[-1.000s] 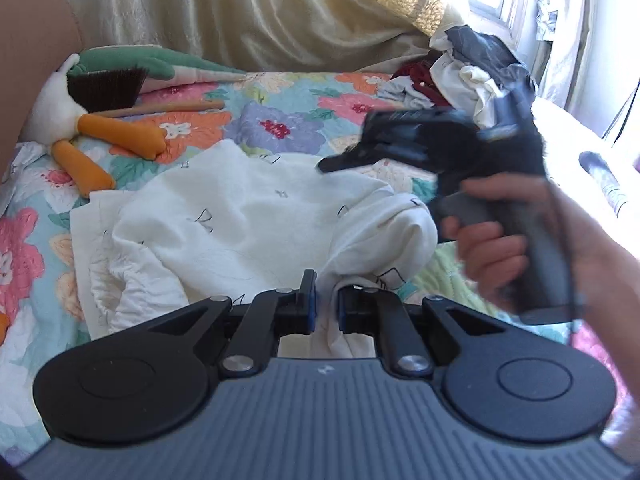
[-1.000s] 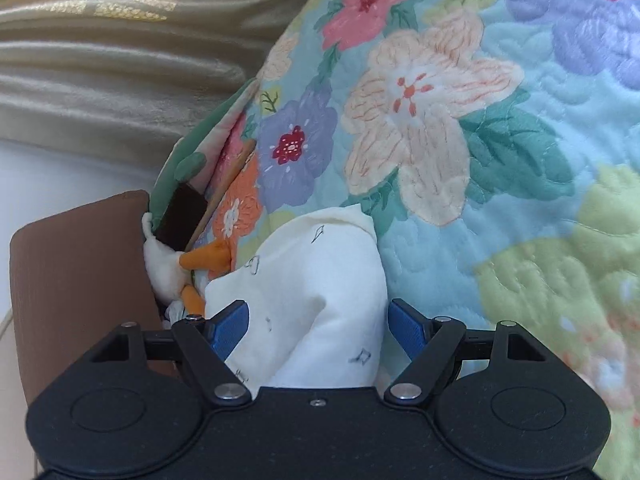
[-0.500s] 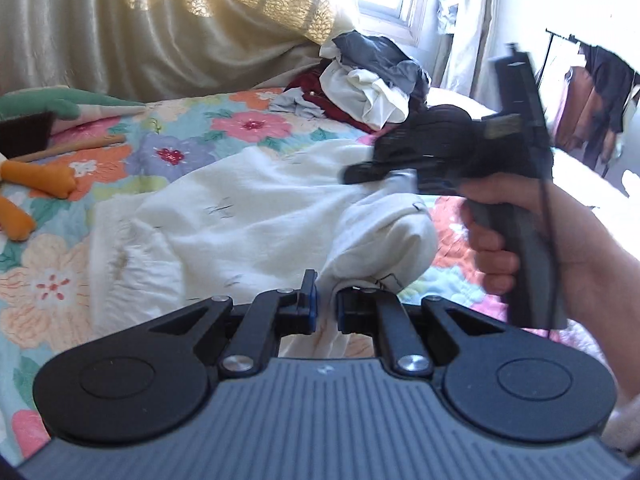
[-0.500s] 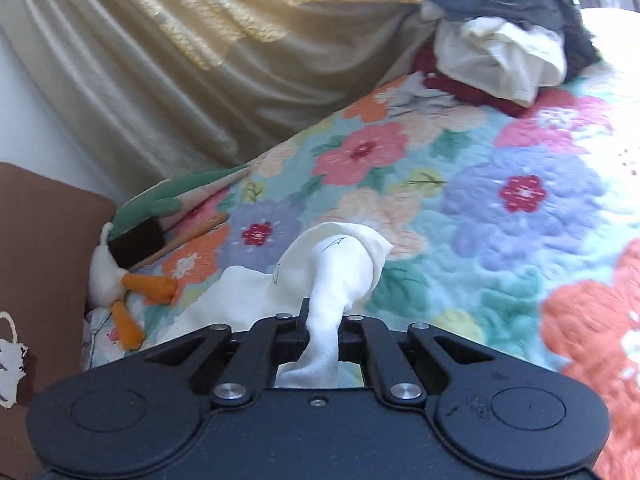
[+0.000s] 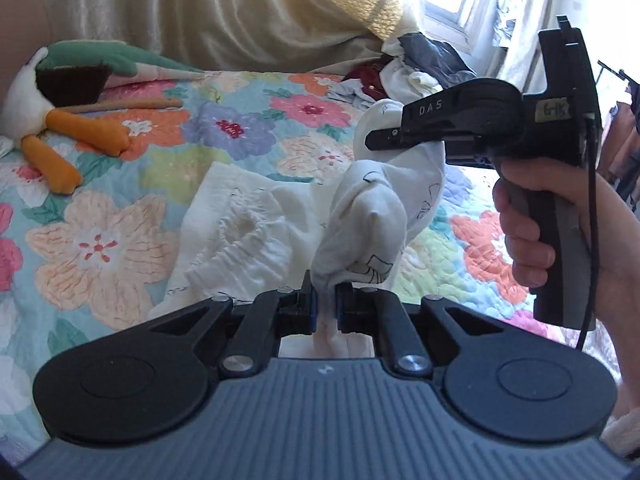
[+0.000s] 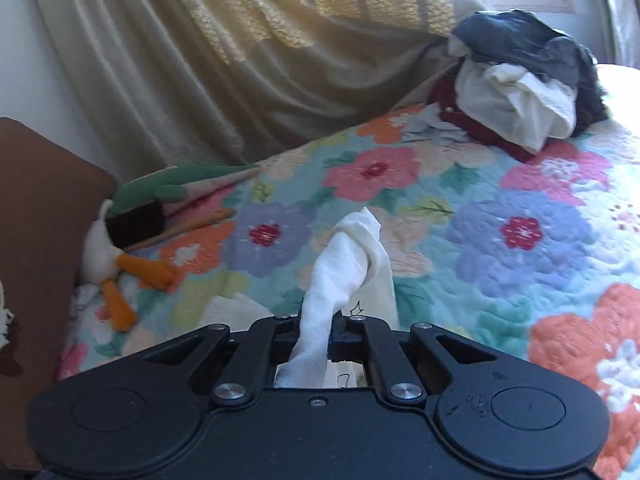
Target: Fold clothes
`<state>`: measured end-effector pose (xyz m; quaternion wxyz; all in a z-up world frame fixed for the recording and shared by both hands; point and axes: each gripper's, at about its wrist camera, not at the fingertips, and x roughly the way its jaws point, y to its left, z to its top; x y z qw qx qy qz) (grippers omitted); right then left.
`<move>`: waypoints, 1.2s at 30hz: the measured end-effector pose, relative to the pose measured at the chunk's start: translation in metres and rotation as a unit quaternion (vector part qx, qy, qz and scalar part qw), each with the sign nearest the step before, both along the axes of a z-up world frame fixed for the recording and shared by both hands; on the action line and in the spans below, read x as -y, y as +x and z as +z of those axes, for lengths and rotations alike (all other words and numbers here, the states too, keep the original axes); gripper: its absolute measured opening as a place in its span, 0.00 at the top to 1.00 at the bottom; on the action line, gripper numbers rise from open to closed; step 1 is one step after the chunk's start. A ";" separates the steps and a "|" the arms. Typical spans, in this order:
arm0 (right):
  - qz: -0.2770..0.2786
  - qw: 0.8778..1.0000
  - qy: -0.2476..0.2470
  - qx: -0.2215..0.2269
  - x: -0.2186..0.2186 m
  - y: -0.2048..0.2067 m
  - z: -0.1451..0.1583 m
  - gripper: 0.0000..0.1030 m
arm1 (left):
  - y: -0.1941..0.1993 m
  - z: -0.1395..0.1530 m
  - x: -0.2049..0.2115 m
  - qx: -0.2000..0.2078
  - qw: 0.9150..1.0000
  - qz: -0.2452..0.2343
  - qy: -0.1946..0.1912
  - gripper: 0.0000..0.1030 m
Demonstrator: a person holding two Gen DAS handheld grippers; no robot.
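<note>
Fabric of a white garment [image 5: 372,216] is pinched between the fingers of the left claw [image 5: 325,305], which is clenched on a gathered fold; the cloth bulges just above the jaws and trails back beneath them. Another bunched part of the same garment [image 6: 348,268] is grasped by the right claw [image 6: 316,322], clenched as well, with a twisted tail of cloth rising ahead of its jaws. In the left wrist view the right claw [image 5: 374,138] is seen from the side, held by a hand [image 5: 528,236] wrapped around its grey grip, and the garment is stretched between the two claws, lifted off the bed at that end. The rest of the garment, with a gathered, elastic-looking section, is left lying crumpled on the floral quilt [image 5: 100,240] of the bed. Small dark line motifs are printed on the white cloth. Farther out, a plush duck [image 5: 60,120] with orange legs is laid at the left edge of the quilt, and a brush [image 5: 80,82] with dark bristles and a wooden handle is rested against it. A pile of clothes [image 6: 520,80] is heaped at the far right of the bed, below a window. A beige curtain [image 6: 240,60] is hung behind the bed.
</note>
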<state>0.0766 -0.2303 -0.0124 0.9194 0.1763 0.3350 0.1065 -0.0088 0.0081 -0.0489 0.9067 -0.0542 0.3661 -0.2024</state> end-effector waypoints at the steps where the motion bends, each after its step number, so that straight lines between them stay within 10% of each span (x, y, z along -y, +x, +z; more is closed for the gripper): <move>1: 0.018 1.000 0.006 -0.003 -0.010 0.009 0.003 0.92 | 0.003 0.000 -0.008 -0.004 1.000 0.015 0.003 0.92; 6: 0.080 0.997 -0.006 -0.019 -0.067 0.049 0.002 0.87 | 0.018 -0.013 -0.035 -0.047 0.997 0.053 0.019 0.92; 9: 0.104 0.994 -0.006 -0.025 -0.091 0.062 -0.008 0.79 | 0.034 -0.027 -0.071 -0.114 0.988 0.091 -0.055 0.92; 15: 0.090 0.994 0.023 0.055 -0.077 0.021 0.003 0.36 | 0.042 -0.048 -0.089 -0.165 0.974 0.146 -0.054 0.90; 21: 0.110 0.994 0.017 0.013 -0.055 -0.002 -0.011 0.57 | 0.038 -0.033 -0.073 -0.129 0.984 0.123 -0.007 0.90; 30: 0.106 0.994 -0.017 -0.001 -0.069 -0.003 -0.038 0.56 | 0.008 0.028 -0.086 0.031 0.987 0.145 -0.067 0.79; 36: 0.121 0.992 -0.025 0.006 -0.070 -0.006 -0.033 0.56 | 0.016 0.046 -0.096 0.026 0.981 0.130 -0.143 0.70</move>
